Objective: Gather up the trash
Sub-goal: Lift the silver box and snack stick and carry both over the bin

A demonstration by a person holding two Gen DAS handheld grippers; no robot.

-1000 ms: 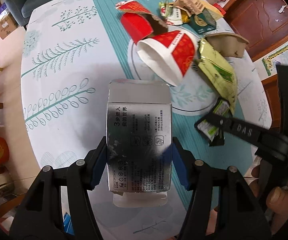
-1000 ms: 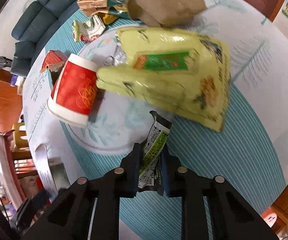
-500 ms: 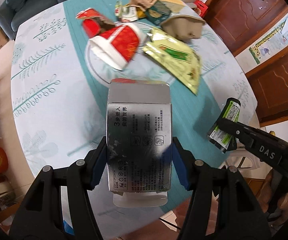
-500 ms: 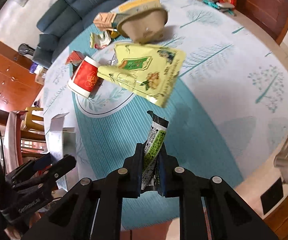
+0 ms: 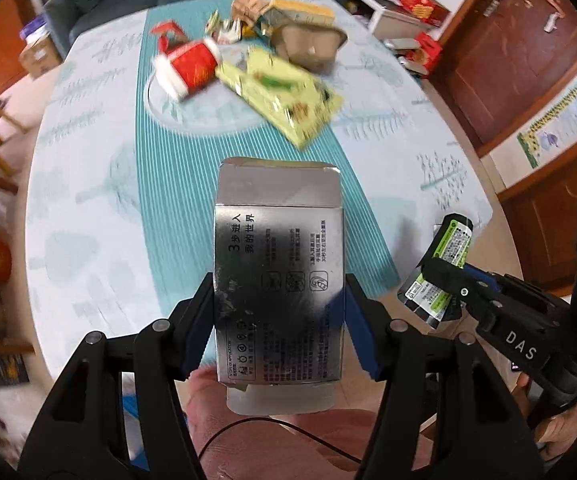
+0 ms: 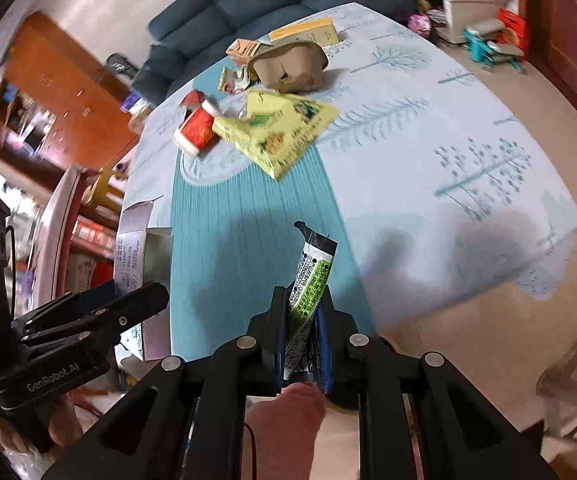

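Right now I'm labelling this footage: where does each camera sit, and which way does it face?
Left wrist: on the left tongs, looking steeply down at the table; they clamp a silver box; right tongs at the edge.
Right wrist: on the right tongs, aimed down the table; they pinch a green wrapper; a hand shows.
Shared: red cup, yellow bag.

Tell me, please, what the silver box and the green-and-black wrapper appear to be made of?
Silver box: probably thin cardboard with a metallic foil finish; it shows mirror-like glare and a folded flap edge. Green-and-black wrapper: likely thin glossy plastic film; it is flat, printed, with a torn top end.
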